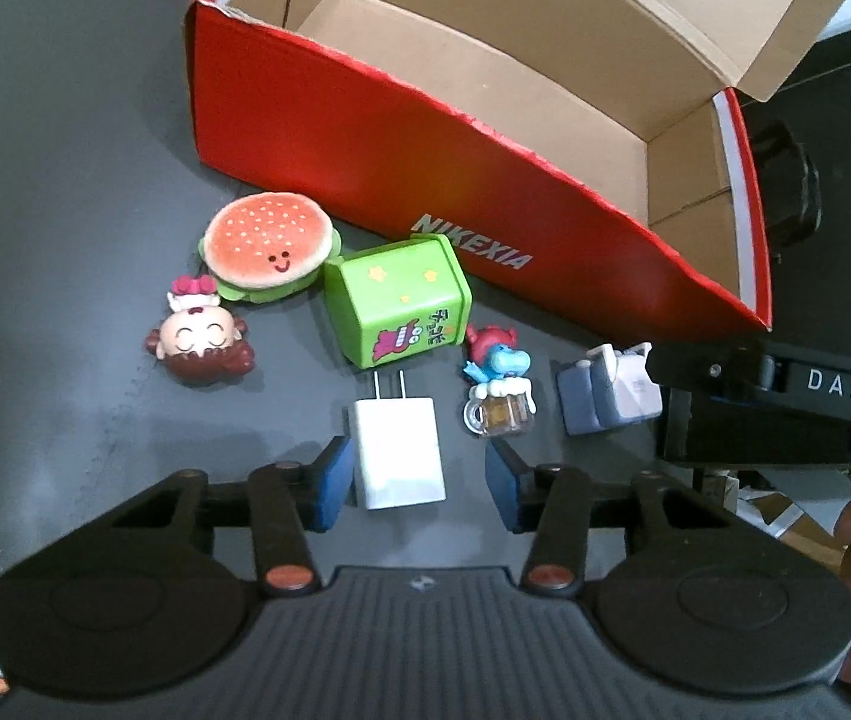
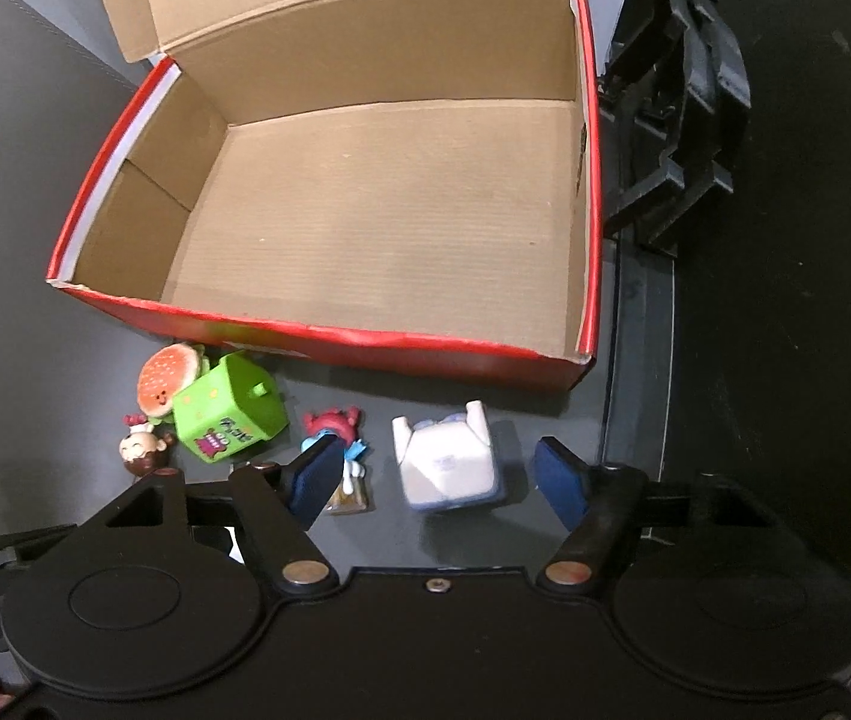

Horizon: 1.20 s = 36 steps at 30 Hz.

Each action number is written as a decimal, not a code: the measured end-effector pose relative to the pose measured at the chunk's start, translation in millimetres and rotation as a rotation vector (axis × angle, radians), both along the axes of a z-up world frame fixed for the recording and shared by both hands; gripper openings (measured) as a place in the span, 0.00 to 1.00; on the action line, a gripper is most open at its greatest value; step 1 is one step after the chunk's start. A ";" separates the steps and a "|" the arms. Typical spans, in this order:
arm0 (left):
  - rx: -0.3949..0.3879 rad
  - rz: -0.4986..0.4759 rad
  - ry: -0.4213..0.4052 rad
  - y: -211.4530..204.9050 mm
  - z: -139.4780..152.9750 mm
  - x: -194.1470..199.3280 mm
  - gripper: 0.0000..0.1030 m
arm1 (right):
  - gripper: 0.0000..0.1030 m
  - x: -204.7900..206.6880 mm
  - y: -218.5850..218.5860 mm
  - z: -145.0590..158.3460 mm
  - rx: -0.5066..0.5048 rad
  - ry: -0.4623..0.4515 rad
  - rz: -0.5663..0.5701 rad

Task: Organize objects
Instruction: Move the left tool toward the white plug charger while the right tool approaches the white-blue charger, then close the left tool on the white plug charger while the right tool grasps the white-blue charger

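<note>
Left gripper [image 1: 419,483]: jaws spread, flanking white plastic wall charger [image 1: 397,453] on the dark worktop [image 1: 65,180]. Right gripper [image 2: 446,480]: jaws spread, flanking white-and-blue plastic figure [image 2: 446,465] near worktop's right edge.

A dark grey surface [image 1: 65,180] fills the left wrist view from nine to twelve o'clock, smudged pale toward eight. At three o'clock a black bar [image 1: 833,387] reads "DAS" in white letters. Above it, at two o'clock, sits a black rounded knob [image 1: 785,186]. Toward four o'clock, cardboard scraps [image 1: 785,516] lie below the surface edge. In the right wrist view a black ribbed plastic frame [image 2: 683,102] stands at two o'clock, with dark floor [image 2: 815,300] at three.
</note>
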<state>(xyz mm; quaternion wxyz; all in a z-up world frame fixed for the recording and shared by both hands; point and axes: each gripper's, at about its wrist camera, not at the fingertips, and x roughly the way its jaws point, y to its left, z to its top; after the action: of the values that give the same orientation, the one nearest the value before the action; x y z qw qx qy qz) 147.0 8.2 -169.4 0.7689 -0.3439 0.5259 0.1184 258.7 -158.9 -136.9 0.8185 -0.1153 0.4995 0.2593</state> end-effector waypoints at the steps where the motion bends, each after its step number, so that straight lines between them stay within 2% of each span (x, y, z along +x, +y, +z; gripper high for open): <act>1: 0.002 0.002 0.004 -0.9 -1.7 1.6 0.46 | 0.68 1.8 0.4 -1.4 -0.005 0.001 -0.003; 9: 0.053 -0.006 0.038 -9.7 -13.3 11.0 0.45 | 0.67 14.6 6.1 -17.3 -0.046 0.021 -0.009; 17: 0.091 -0.007 0.063 -16.2 -21.3 15.1 0.36 | 0.67 11.8 17.0 -24.6 -0.058 0.020 0.023; 20: 0.112 -0.025 0.060 -19.6 -20.0 15.4 0.36 | 0.61 11.4 18.2 -30.1 -0.072 0.029 0.028; 22: 0.116 -0.033 0.061 -20.3 -19.5 15.4 0.35 | 0.51 10.7 20.7 -35.2 -0.090 0.028 0.039; 24: 0.116 -0.035 0.067 -19.8 -18.9 15.1 0.35 | 0.46 11.7 22.1 -39.5 -0.101 0.035 0.041; 36: 0.137 -0.074 0.098 -14.5 -15.8 2.8 0.35 | 0.45 0.4 19.0 -40.9 -0.092 0.098 0.034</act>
<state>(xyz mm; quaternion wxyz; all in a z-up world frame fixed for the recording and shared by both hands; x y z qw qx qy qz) 149.8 -6.3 -185.2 0.7677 -0.2649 0.5658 0.1424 259.1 -140.0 -177.7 0.7823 -0.1482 0.5486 0.2552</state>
